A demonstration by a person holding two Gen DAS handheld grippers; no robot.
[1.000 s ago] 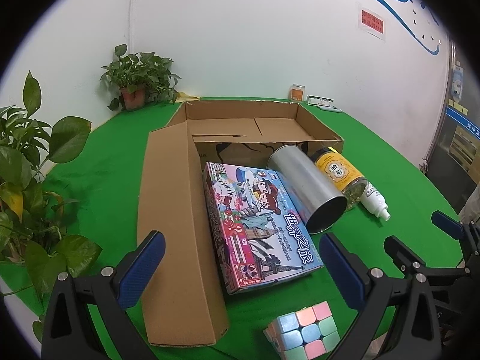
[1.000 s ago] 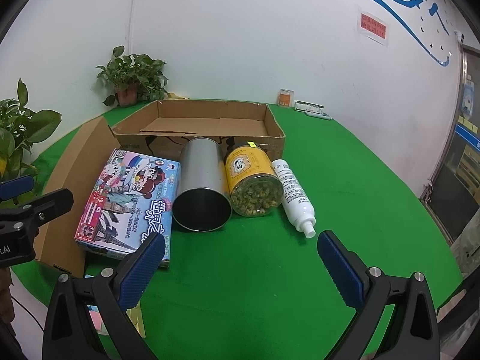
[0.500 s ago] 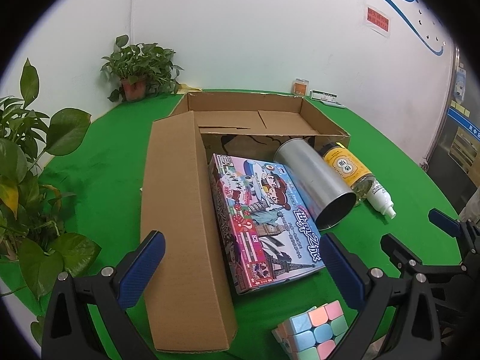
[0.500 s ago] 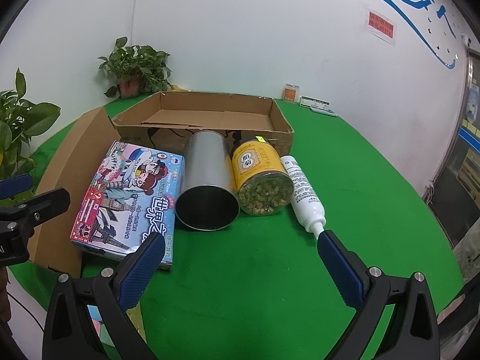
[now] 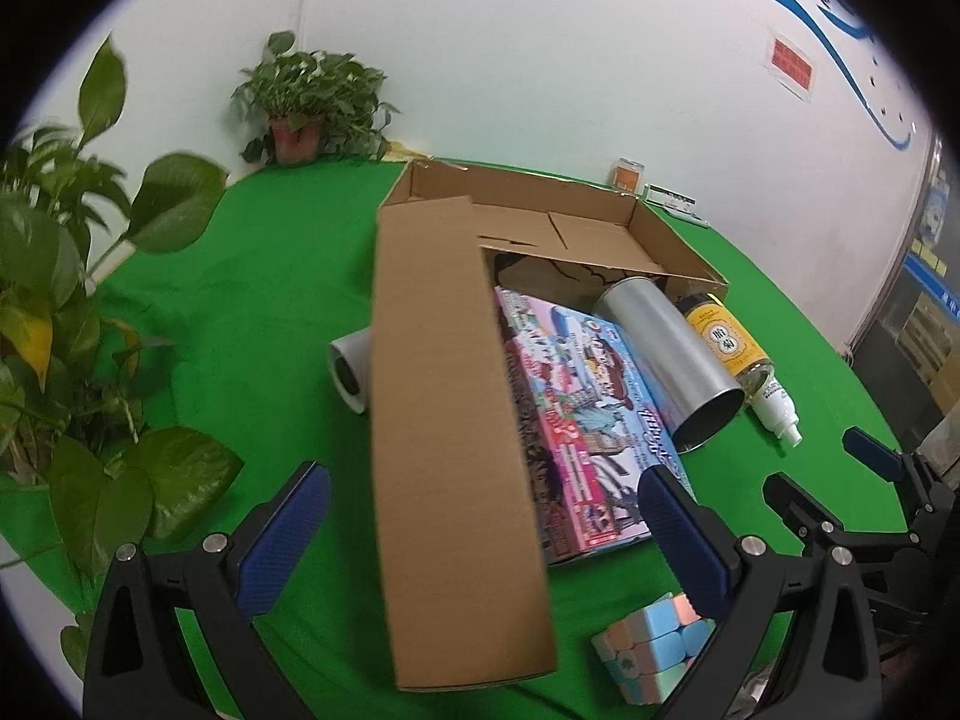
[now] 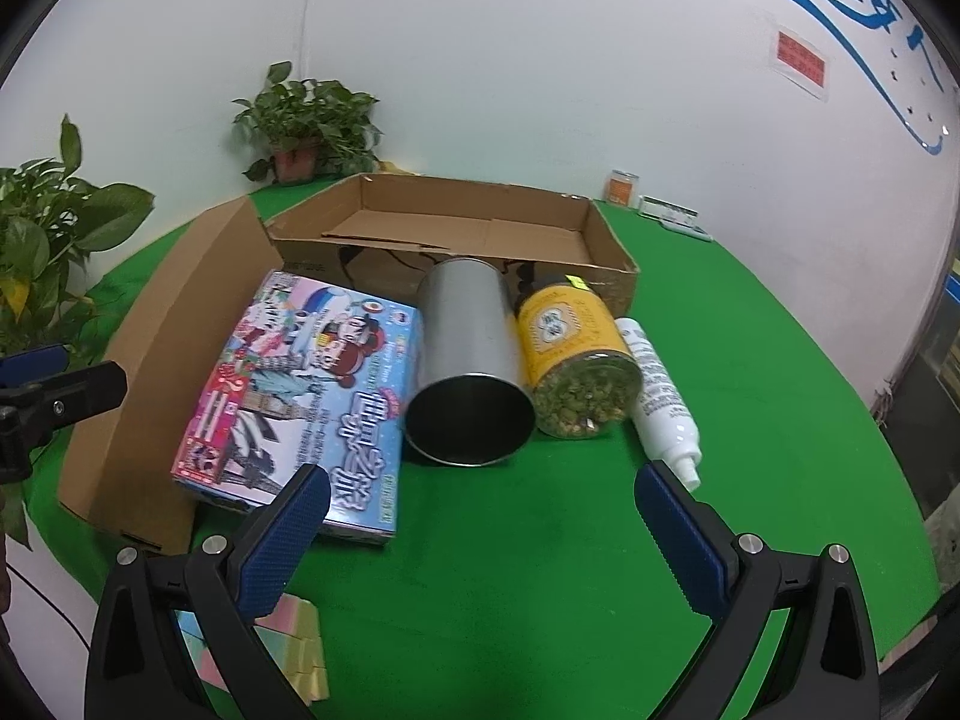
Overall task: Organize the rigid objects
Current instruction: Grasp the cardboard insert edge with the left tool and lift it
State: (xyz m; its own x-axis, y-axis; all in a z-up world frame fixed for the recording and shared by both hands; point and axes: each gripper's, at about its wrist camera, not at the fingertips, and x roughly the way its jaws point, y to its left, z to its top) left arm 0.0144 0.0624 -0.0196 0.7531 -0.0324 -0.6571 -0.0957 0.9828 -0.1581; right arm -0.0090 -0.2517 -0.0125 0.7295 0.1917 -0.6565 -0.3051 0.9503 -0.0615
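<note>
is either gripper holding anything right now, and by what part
Nothing is held. The left gripper and the right gripper are both open, with only the table and items beyond showing between their fingers.

1. The left tool (image 5: 480, 531) has two black, angular plastic arms that spread in a V, each ending in a blue pad (image 5: 282, 540) with a fine ribbed texture.
2. Round silver screws (image 5: 750, 545) sit on the top of each arm, two to a side.
3. The right tool (image 6: 480, 531) is built the same way: black arms, blue ribbed pads (image 6: 675, 546) and silver screws (image 6: 836, 552).
4. Seen from the left tool's camera at the far right, the right tool shows black jointed links with small dark bolts.
</note>
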